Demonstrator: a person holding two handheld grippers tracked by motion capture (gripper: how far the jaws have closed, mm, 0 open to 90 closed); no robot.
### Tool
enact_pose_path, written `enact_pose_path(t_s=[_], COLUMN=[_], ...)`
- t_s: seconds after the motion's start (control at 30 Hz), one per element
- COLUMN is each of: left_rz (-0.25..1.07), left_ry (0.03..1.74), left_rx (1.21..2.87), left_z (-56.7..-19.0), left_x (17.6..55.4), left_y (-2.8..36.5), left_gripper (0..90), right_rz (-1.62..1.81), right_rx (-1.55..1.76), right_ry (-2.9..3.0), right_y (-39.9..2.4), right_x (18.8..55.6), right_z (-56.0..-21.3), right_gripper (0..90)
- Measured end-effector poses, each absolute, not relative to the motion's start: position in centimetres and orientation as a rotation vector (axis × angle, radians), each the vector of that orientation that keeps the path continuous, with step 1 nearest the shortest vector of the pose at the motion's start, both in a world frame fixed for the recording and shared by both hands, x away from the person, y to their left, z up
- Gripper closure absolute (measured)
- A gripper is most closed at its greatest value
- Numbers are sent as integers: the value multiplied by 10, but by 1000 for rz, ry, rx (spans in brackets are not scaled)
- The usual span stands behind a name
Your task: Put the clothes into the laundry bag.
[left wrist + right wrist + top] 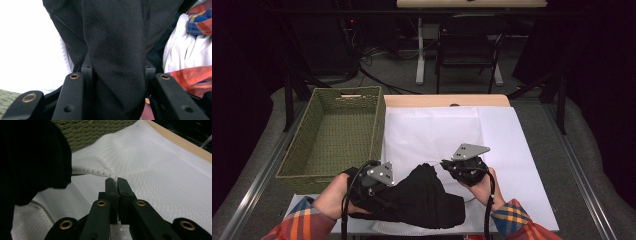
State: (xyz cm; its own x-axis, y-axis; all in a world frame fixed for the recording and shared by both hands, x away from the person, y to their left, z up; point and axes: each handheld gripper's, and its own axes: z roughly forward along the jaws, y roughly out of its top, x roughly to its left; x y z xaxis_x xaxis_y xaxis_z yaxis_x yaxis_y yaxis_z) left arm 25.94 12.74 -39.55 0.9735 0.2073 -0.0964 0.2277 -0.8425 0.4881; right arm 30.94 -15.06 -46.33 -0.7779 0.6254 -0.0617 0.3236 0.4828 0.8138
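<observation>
1. High view: the black garment [424, 197] lies bunched in the lower middle of the frame, on the near edge of the white cloth [507, 140] that covers the tabletop [447, 100]. Its long axis runs roughly left to right, and a peak of fabric points toward the top of the frame. The left gripper [379, 182] sits at the garment's left end, its jaws buried in the dark folds and hard to make out. The right gripper [464, 165] is just right of the peak, its tips turned toward the left of the frame. A green woven basket [337, 130] stands at the left, against the white cloth's edge. Plaid sleeves [302, 222] are cut off at the bottom.

2. Left gripper view: a thick fold of the black garment [117, 50] hangs down the middle, between the jaws — they are clamped on it, and the fold hides their inner faces. White cloth [27, 45] glares at the left.

3. Right gripper view: the jaws are closed on a pinched ridge of the white cloth [150, 162] — the stitched hem [95, 171] rises to their tips. The black garment [30, 157] fills the left side as a featureless mass, and the basket [92, 130] shows at the top.
</observation>
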Motion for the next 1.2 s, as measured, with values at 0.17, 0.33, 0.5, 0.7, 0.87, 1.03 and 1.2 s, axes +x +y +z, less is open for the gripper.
enact_pose_path(t_s=[0.17, 0.33, 0.5, 0.7, 0.87, 1.03, 1.2], left_rz=[-53, -57, -72, -110, -117, -122, -131], left_ry=[306, 311, 314, 336, 357, 381, 414], left_rx=[2599, 2580, 2568, 2569, 2561, 2545, 2531], left_z=[-401, -406, -412, -426, -433, -439, -445], left_x=[260, 261, 260, 263, 267, 268, 273], left_y=[126, 123, 119, 114, 110, 107, 105], left_gripper=[605, 605, 605, 604, 604, 604, 603], right_rz=[1213, 1218, 1223, 1227, 1231, 1238, 1239], right_rx=[807, 800, 792, 793, 795, 787, 784], right_ry=[2370, 2359, 2359, 2354, 2343, 2335, 2332], right_y=[-153, -152, -150, -151, -151, -151, -151], right_x=[309, 309, 309, 309, 308, 307, 306], right_z=[-462, -460, -459, -459, -457, -455, -455], right_gripper=[886, 886, 887, 888, 887, 887, 887])
